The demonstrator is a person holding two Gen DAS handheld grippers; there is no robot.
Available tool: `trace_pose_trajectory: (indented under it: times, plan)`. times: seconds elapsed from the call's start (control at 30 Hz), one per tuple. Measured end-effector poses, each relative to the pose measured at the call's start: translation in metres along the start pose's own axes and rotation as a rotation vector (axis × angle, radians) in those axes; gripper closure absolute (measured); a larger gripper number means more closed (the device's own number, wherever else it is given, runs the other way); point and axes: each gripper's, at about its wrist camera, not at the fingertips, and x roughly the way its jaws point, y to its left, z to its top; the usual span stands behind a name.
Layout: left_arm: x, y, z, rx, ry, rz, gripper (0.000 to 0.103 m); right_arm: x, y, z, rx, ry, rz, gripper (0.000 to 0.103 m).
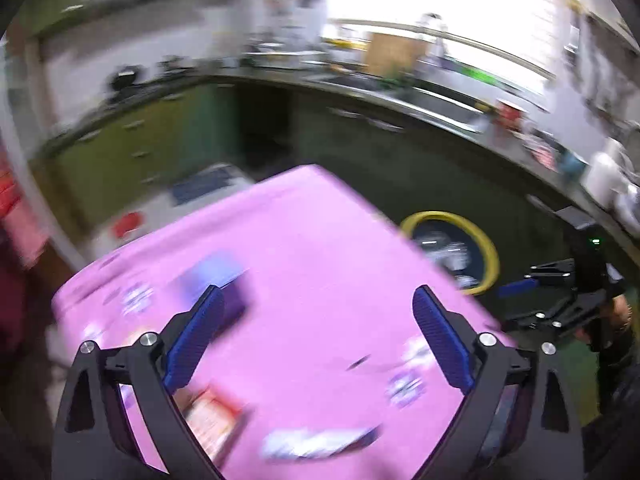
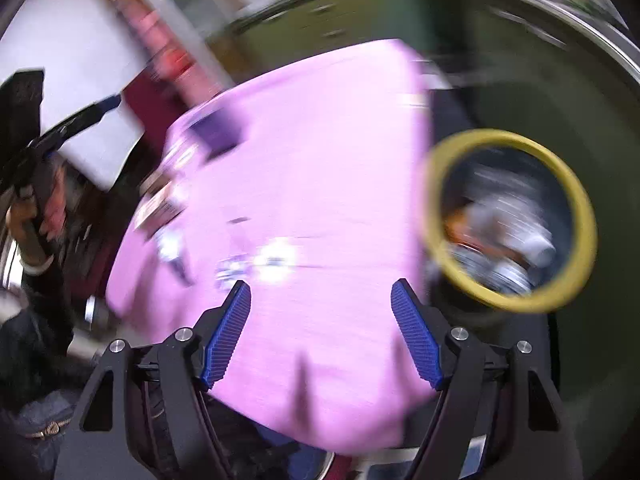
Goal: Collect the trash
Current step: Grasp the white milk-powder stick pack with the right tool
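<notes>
While both views are smeared by motion, the layout that matters can be read: the bench, covered in a pink cloth, carries the remaining litter, and the yellow-rimmed bin stands on the floor just off the bench's right-hand edge, already holding crumpled wrappers.

The left gripper has its jaws released and spread wide with nothing between them; only pink cloth shows in the gap. The right gripper is likewise released and empty, its jaws apart over bare cloth near the bench's near edge.

From the left jaws, the nearest trash lies low and close: a red-and-white packet just below the left finger, a pale crumpled wrapper near the bottom of the view, its long axis running roughly across the jaws, and a purple box just behind the left fingertip. In the right wrist view that same purple box sits at the far left corner of the bench, with the other scraps strung along the left side and middle, ahead and left of the jaws, while the bin lies to their right.

I judge the left hand nearer the packet and wrapper, the right hand nearer the bin and the middle scraps.
</notes>
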Motion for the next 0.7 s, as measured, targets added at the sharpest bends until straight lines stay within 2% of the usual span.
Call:
trace_pose_trajectory:
  times: [0.03,0.17,0.33,0.47,0.53,0.6,0.7]
  plan:
    - [-0.012,0.014,-0.017,-0.024,-0.010,0.050,0.011,0.009,0.016,0.005,-0.045,0.013,0.014,0.031]
    - [-0.045,0.046,-0.066,-0.085,-0.008,0.161,0.009,0.057,0.100,0.029,-0.301,0.093,0.095,0.031]
    - [-0.075,0.065,-0.121,-0.124,0.029,0.184,0.007,0.124,0.186,0.037,-0.568,0.220,0.133,0.031]
    - [-0.085,0.067,-0.142,-0.130,0.024,0.176,0.007,0.169,0.216,0.035,-0.649,0.300,0.102,0.032]
    - [-0.088,0.068,-0.147,-0.133,0.020,0.169,0.007,0.182,0.219,0.035,-0.661,0.326,0.082,0.037]
    - [-0.086,0.069,-0.148,-0.138,0.019,0.162,0.007,0.190,0.221,0.032,-0.672,0.345,0.073,0.038]
    - [-0.084,0.073,-0.151,-0.151,0.020,0.150,0.007,0.196,0.221,0.031,-0.683,0.353,0.043,0.046]
